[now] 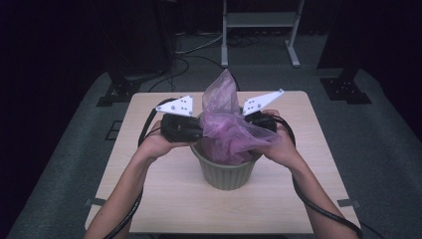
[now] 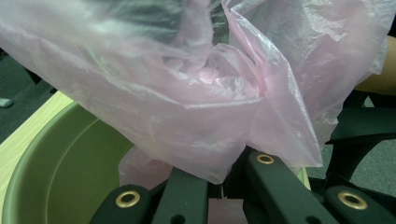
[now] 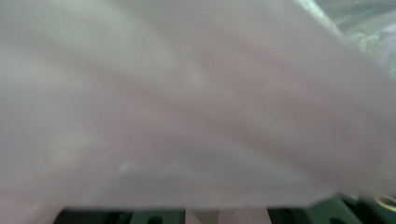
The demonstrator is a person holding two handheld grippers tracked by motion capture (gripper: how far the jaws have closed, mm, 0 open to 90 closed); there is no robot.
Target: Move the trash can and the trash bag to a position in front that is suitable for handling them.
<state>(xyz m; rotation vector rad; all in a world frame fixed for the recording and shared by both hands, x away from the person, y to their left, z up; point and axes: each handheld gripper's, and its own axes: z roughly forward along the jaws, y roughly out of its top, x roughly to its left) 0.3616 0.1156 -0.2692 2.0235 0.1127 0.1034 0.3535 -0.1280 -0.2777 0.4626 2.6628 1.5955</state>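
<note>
Pinching a fold of crinkled, translucent pink plastic bag (image 2: pixel 201 121) between left gripper (image 2: pixel 224 186) fingers; right gripper (image 1: pixel 256 121) finger state impossible to tell, bag hiding them. Spilling from olive-green ribbed pot (image 1: pixel 226 174), peaking upward, mid-bench (image 1: pixel 164 199).

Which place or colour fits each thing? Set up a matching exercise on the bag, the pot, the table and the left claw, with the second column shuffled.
Things:
1. bag
2. pot
3. table
4. left claw

Descriptions:
A. light wood top
B. green, ribbed, standing on the table
C. pink, see-through, bunched over the pot
D. at the pot's left rim, against the bag

Pairs: 1-C, 2-B, 3-A, 4-D
</note>
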